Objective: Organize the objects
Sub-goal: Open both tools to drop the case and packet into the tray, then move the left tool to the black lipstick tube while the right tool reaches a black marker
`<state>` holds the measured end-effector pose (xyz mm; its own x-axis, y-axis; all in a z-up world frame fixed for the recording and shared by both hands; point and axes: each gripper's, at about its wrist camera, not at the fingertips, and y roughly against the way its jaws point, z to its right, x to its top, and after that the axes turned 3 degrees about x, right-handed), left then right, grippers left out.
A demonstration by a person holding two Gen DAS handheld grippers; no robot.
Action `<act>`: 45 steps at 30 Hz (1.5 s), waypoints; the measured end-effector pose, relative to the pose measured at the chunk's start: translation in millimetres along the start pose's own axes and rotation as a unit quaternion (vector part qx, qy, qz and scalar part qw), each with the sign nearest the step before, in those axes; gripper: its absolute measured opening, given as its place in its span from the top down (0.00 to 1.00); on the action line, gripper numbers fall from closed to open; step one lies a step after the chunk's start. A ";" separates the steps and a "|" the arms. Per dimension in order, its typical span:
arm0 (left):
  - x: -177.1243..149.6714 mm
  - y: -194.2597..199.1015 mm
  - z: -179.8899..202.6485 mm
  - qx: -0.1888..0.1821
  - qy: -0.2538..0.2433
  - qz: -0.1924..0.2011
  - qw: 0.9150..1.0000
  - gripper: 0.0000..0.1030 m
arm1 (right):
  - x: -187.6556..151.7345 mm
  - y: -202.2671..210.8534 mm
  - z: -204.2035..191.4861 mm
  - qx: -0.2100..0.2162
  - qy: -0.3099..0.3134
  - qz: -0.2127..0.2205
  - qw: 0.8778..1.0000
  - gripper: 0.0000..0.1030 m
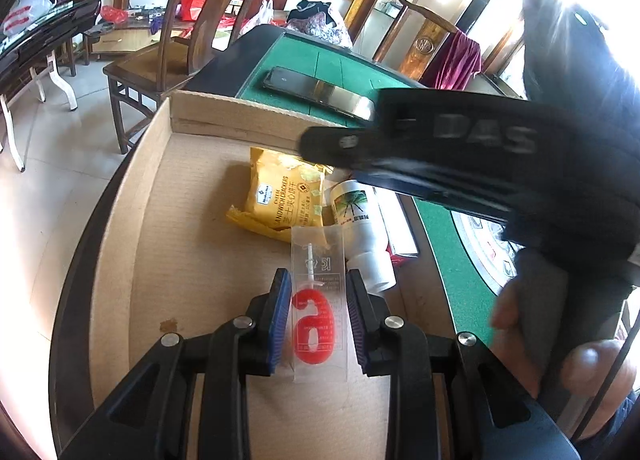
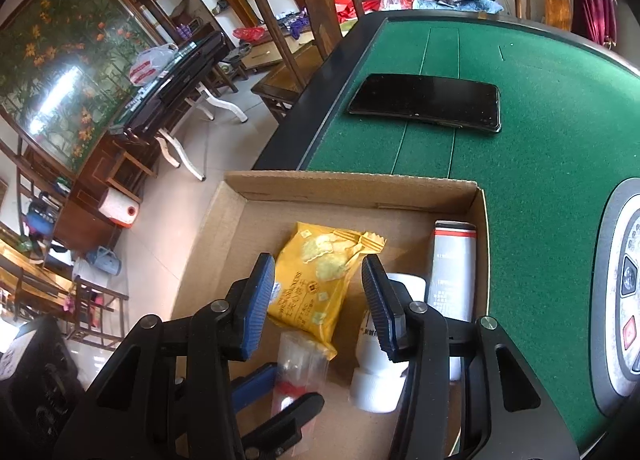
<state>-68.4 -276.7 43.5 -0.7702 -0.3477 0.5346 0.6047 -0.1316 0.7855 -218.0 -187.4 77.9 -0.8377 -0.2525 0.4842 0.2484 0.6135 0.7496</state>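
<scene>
Left gripper: the left gripper (image 1: 318, 314) sits at the lower centre of the left wrist view, its blue-padded fingers (image 1: 280, 314) on either side of a clear plastic packet holding a red number-shaped candle (image 1: 316, 324); the pads look close against the packet's edges, but I cannot tell whether they are pressing it or just beside it.

Candle packet: it lies inside the shallow brown cardboard box (image 1: 188, 196), its far end reaching toward the yellow sandwich-cracker packet (image 1: 282, 196). In the right wrist view the same clear packet (image 2: 296, 372) shows at the bottom centre, between the left gripper's fingers.

Right gripper: the right gripper (image 2: 318, 300) hangs over the box with its jaws spread wide and nothing between them; the yellow cracker packet (image 2: 320, 280) lies below the gap.

White bottle: a white plastic bottle with a palm-tree label (image 1: 362, 228) lies on its side just right of the candle packet; in the right wrist view it (image 2: 380, 364) is partly hidden behind the right finger.

Grey carton: a grey-and-white carton with a red stripe (image 2: 454, 272) lies along the box's right wall.

Counter: the green felt counter (image 2: 540, 148) carries the box and, in the upper centre of the frame, a black smartphone (image 2: 428, 102) lying flat.
</scene>
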 end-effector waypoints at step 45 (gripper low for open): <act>-93.6 -40.5 174.2 -0.058 -0.149 -0.091 0.983 0.57 | -234.8 260.8 229.4 0.132 -0.164 0.192 0.959 0.42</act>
<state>-56.1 -77.1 15.9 -0.8822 -0.0236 0.4703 0.4576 -0.2780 0.8446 -68.1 203.5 56.2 -0.8276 0.2523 0.5015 0.4740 0.7927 0.3834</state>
